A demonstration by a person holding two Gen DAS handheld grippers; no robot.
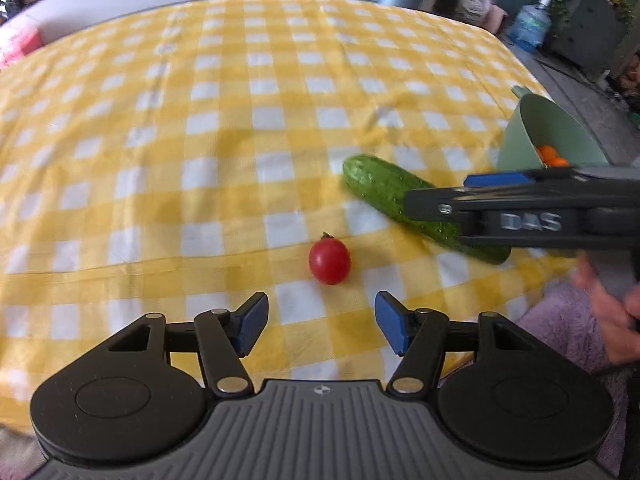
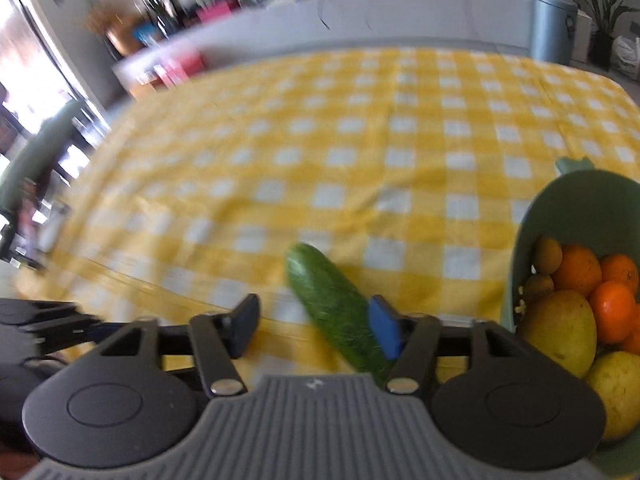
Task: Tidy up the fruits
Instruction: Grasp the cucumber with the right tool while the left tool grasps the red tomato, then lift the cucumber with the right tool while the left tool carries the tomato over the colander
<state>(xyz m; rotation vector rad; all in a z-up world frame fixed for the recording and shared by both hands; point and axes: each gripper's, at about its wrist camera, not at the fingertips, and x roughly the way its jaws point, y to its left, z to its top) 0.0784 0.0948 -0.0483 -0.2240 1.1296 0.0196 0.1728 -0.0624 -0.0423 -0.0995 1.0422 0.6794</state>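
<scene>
Cucumber (image 1: 404, 200) lies diagonally on yellow-and-white checked cloth (image 1: 200, 120) covering surface, right of frame centre in left wrist view. Cherry tomato (image 1: 329, 261) sits just below-left of it, apart. Left tool (image 1: 320, 322) hangs just below tomato, blue pads apart, nothing between. Right tool (image 2: 314, 326) pads apart over cucumber's near half, not pressing it. Green bowl (image 2: 576, 200) at right edge holds oranges (image 2: 580, 270), mango (image 2: 560, 330).
</scene>
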